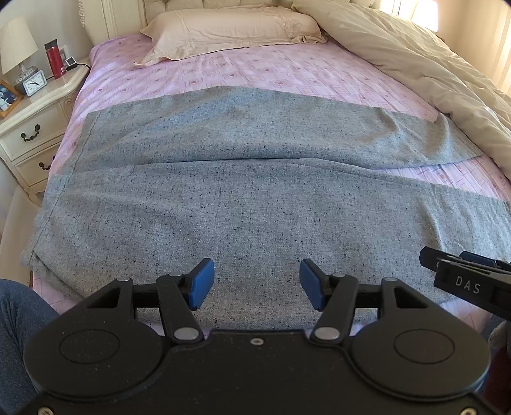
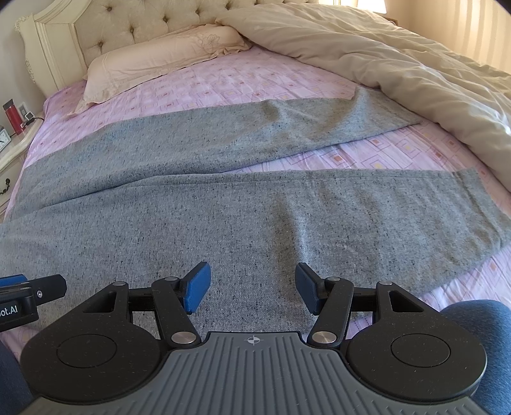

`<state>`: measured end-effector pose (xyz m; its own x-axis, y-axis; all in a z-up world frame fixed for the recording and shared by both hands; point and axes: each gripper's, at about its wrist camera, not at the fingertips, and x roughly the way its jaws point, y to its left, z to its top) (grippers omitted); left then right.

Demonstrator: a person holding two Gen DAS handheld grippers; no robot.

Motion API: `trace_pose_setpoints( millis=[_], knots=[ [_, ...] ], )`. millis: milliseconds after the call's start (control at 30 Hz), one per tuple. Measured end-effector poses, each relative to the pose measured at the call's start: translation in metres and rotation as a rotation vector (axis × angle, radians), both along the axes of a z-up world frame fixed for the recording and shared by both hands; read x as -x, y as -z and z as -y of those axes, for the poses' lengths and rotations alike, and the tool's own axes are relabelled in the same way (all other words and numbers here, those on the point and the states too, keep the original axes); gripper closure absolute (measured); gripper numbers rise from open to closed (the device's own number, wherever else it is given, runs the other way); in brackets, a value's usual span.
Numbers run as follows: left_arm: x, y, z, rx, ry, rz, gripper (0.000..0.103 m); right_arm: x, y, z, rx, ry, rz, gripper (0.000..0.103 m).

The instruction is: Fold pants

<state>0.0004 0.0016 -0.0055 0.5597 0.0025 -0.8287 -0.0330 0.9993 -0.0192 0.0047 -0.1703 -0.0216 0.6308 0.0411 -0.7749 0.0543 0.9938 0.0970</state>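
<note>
Bedroom, daylight. Bed [image 1: 242, 73] with pink patterned sheet takes up most of both views; bare sheet runs open beyond the far leg up to the pillow [image 1: 230, 30]. Beige duvet [image 2: 399, 60] bunched along the right side, overlapping the far leg's end. Grey pants [image 2: 223, 204] lie flat across the bed, waist to the left, legs to the right and splayed apart (a wedge of sheet shows between them). Near edge of the pants sits just ahead of both tools. Left gripper [image 1: 255, 284] hovers over the near leg, jaws wide, holding nothing. Right gripper [image 2: 252, 285] just beside it, likewise spread and empty. Nightstand [image 1: 35, 118] at left carries lamp [image 1: 17, 48], clock [image 1: 34, 83], red bottle [image 1: 54, 59].
</note>
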Motion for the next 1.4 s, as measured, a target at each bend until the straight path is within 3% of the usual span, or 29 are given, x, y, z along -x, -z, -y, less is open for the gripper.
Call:
trace_pose_setpoints(
  millis=[267, 500, 767, 1067, 1200, 1400],
  knots=[
    [-0.005, 0.001, 0.000, 0.005, 0.005, 0.003, 0.040, -0.001, -0.002, 0.006, -0.063, -0.002, -0.007, 0.046],
    [-0.035, -0.008, -0.004, -0.016, 0.016, 0.043, 0.040, -0.015, -0.006, 0.048, -0.230, 0.086, -0.028, 0.046],
    [-0.087, -0.012, -0.002, -0.036, 0.029, 0.094, 0.040, -0.077, -0.030, 0.132, -0.096, 0.241, 0.108, 0.047],
    [-0.132, 0.010, -0.004, -0.060, 0.026, 0.073, 0.040, -0.162, 0.005, 0.240, -0.117, 0.505, 0.172, 0.047],
    [-0.141, 0.015, -0.007, -0.062, 0.015, 0.066, 0.040, -0.194, 0.019, 0.256, -0.154, 0.531, 0.175, 0.047],
    [-0.146, 0.020, -0.010, -0.071, 0.020, 0.050, 0.040, -0.228, 0.040, 0.260, -0.207, 0.577, 0.098, 0.047]
  ],
)
